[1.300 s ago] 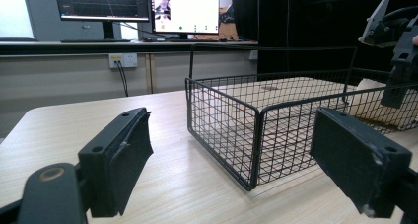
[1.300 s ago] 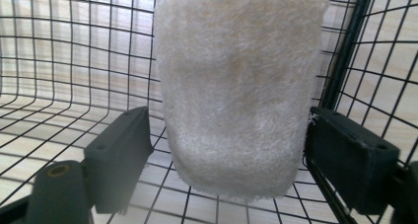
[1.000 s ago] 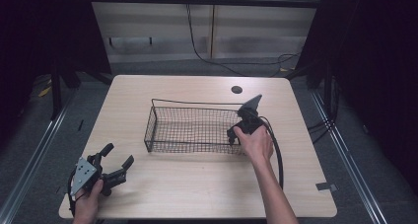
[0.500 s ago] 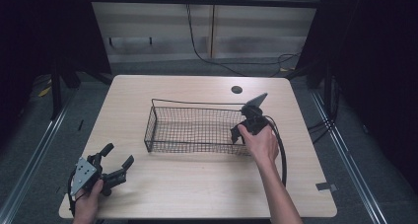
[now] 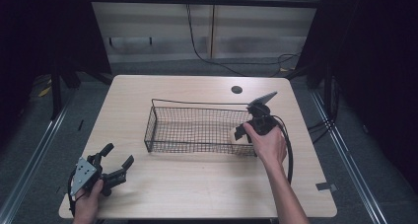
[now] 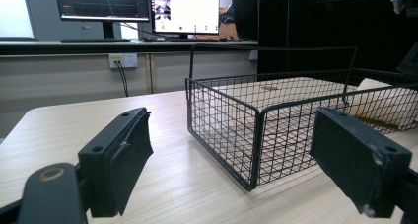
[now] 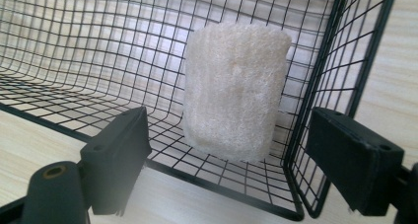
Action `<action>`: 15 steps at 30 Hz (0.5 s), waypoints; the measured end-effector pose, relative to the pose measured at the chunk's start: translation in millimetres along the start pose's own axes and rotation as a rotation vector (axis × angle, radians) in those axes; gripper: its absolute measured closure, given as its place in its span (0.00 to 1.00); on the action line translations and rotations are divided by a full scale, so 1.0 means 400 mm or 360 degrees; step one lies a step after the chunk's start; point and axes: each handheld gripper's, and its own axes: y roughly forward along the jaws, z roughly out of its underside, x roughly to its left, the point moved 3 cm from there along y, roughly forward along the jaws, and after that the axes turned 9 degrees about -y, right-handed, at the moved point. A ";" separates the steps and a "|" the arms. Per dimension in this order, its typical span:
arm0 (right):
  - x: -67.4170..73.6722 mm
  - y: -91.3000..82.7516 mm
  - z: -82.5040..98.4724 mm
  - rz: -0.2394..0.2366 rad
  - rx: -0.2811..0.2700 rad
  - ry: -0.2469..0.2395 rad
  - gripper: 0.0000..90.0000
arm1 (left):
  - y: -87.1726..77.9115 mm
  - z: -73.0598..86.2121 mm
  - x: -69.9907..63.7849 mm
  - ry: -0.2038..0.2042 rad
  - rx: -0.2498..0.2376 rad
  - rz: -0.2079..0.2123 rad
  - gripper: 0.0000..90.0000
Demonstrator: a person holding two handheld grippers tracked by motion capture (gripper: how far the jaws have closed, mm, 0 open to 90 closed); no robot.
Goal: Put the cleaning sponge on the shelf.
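A black wire basket point(image 5: 197, 104) stands in the middle of the wooden table point(image 5: 197, 184). A cream sponge block point(image 5: 235, 134) lies inside its right end, against the mesh corner point(image 7: 234, 91). My right gripper point(image 5: 241, 132) hovers over that end. Its jaws have just been opening and now stand wide and open point(image 7: 226, 135), with the sponge lying beyond them, untouched by either pad. My left gripper point(image 5: 120, 153) rests low at the table's front left, open and holding nothing. In the left gripper view point(image 6: 231, 120) it faces the basket's near corner point(image 6: 222, 81).
A round cable hole point(image 5: 236, 90) sits in the tabletop behind the basket. The right gripper's black cable point(image 5: 288, 150) loops along the table's right side. Monitors point(image 6: 185, 9) stand on a bench beyond the table. A grey tape scrap point(image 5: 325, 187) lies front right.
My right hand has lifted a little and drawn slightly right at the basket's end, and its jaws have spread apart. The left hand has stayed still.
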 end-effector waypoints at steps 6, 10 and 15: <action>-0.003 -0.026 0.013 -0.0041 -0.0109 -0.0062 0.19 | -0.001 0.000 0.001 0.0003 -0.0003 -0.0015 0.17; -0.007 -0.039 0.026 -0.0101 -0.0190 -0.0105 0.23 | -0.001 0.000 0.001 0.0003 -0.0003 -0.0015 0.17; -0.014 -0.047 0.049 -0.0139 -0.0266 -0.0133 0.25 | 0.000 0.000 0.000 -0.0002 0.0000 0.0003 0.17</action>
